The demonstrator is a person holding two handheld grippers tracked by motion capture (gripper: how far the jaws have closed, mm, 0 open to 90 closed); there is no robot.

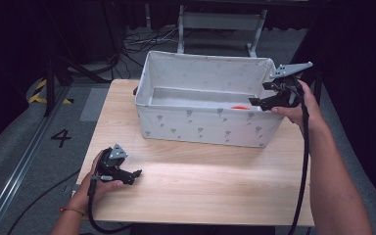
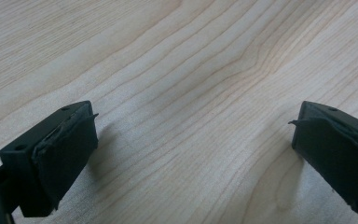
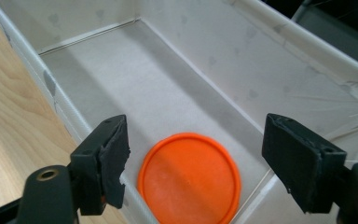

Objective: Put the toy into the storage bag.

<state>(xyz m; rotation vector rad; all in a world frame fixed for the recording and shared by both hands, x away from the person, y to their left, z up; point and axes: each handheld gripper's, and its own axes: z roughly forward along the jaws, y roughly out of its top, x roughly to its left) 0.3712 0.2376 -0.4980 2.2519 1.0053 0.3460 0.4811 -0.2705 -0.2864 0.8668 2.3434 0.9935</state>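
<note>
Your right gripper [image 3: 193,163], jaws spread and empty, hangs over the orange disc [image 3: 189,177], which lies flat in the fabric bin [image 1: 200,128]. The disc sits at six o'clock between those jaws. Your left gripper [image 2: 191,154] rests open on the table [image 2: 177,70], well apart.

In the high view the near wall of the fabric box [image 1: 210,125] hides all but a sliver of the orange disc [image 1: 241,106]. In the right gripper view the bottom edge of the picture cuts off the disc's [image 3: 189,178] lower rim. The pale print on the box is too small to make out.
</note>
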